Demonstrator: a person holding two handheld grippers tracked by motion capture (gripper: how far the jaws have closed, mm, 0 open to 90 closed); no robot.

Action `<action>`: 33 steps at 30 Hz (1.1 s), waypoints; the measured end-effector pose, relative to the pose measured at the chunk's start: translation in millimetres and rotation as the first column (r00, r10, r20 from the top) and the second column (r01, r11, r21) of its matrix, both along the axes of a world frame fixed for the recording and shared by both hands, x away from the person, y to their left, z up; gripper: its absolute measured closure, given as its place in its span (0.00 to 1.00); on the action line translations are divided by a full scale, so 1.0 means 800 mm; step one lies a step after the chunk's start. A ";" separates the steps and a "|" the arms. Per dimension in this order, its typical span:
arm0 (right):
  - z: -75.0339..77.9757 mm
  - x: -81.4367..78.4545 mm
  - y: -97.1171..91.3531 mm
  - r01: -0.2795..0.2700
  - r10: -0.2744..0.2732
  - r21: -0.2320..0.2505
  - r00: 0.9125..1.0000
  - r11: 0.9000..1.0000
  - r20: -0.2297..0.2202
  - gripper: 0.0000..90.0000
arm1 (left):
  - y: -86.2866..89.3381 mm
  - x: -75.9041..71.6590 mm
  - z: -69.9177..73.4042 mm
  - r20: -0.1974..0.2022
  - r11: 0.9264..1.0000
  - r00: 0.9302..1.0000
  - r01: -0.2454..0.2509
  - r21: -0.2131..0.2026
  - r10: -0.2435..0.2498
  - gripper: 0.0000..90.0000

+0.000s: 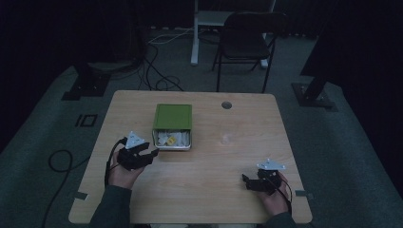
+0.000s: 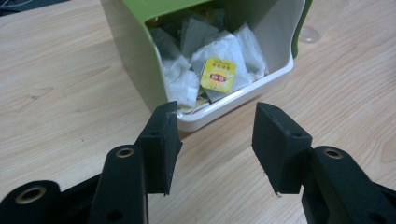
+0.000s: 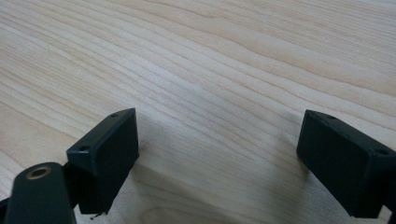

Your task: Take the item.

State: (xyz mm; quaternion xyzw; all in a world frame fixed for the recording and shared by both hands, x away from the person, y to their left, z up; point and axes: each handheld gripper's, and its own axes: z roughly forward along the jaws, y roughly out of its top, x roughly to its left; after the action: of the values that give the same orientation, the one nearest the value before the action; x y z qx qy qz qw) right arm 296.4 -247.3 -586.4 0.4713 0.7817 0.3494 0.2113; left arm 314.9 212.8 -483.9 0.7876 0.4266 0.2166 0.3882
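Just ahead of the wide-open, empty left gripper (image 2: 217,140), the green box's (image 2: 128,51) lid shadows the deeper tea bags (image 2: 218,65)

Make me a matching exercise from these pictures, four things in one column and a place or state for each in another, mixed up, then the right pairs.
Things:
1. green box
2. yellow-tagged tea bag
3. left hand-held gripper
4. right hand-held gripper

Places or states:
A. open, over bare table wood, at the near right
B. inside the open box, on other bags
C. open, just in front of the box
D. on the table, left of the middle

Pairs: 1-D, 2-B, 3-C, 4-A
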 end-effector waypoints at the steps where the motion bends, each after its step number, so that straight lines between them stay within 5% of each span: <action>1: 0.000 0.000 0.000 0.000 0.000 0.000 1.000 1.000 0.000 0.14 | 0.000 0.000 0.000 0.000 1.000 1.000 0.000 0.000 0.000 0.57; 33: 0.000 -0.001 0.000 -0.002 0.002 0.001 1.000 1.000 0.000 0.14 | -0.066 0.041 -0.014 0.010 0.996 0.998 0.065 0.064 -0.066 0.52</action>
State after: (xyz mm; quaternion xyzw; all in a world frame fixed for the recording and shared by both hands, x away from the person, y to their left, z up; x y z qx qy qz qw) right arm 295.9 -247.4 -586.4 0.4706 0.7820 0.3500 0.2108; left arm 347.6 159.9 -495.1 0.8116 0.3913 0.2221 0.3726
